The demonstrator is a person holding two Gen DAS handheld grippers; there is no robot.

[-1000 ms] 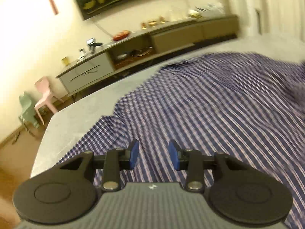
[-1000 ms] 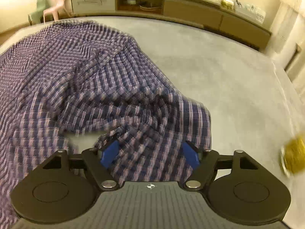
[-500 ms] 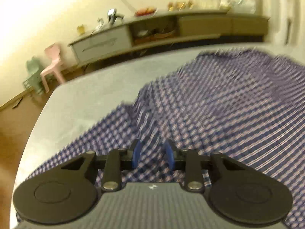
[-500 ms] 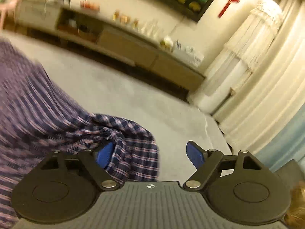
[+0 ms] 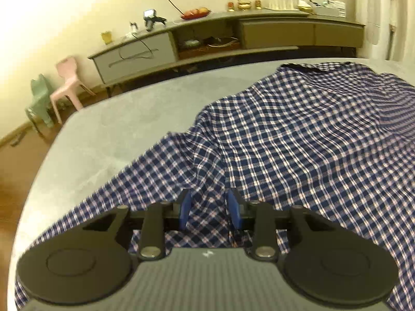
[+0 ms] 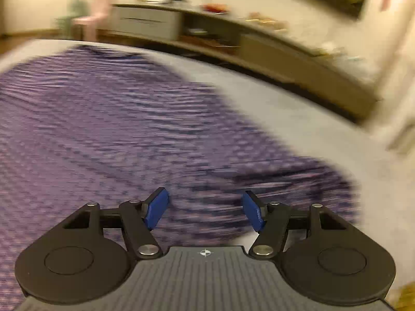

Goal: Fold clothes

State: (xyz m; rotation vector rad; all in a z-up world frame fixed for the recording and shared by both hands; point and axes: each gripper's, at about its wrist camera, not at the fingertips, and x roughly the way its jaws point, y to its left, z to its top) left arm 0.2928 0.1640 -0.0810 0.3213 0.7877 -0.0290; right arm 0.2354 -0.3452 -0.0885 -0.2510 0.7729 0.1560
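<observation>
A blue-and-white checked shirt (image 5: 298, 140) lay spread over a grey bed (image 5: 116, 140), filling the centre and right of the left wrist frame and running down to its bottom edge. The left gripper (image 5: 208, 211) sat at the lower centre of that frame with its blue pads (image 5: 184, 208) drawn narrow, a raised ridge of the shirt's cloth pinched up between them. From that ridge the fabric fell away in folds toward the lower left, and a dark collar edge showed at the upper right. Behind the bed, across the top of the frame, ran a long low sideboard (image 5: 259, 33) with a plate of fruit (image 5: 195, 13) on top, and at the far left stood a pink chair (image 5: 68, 83) beside a green chair (image 5: 39, 98). The right wrist frame was heavily blurred: the shirt (image 6: 109, 134) appeared as a purple smear across the left and centre, the bed (image 6: 324, 129) pale to its right. The right gripper (image 6: 205, 212) was at the lower centre with its blue pads (image 6: 155, 208) set wide apart, nothing between them, the cloth lying beyond.
</observation>
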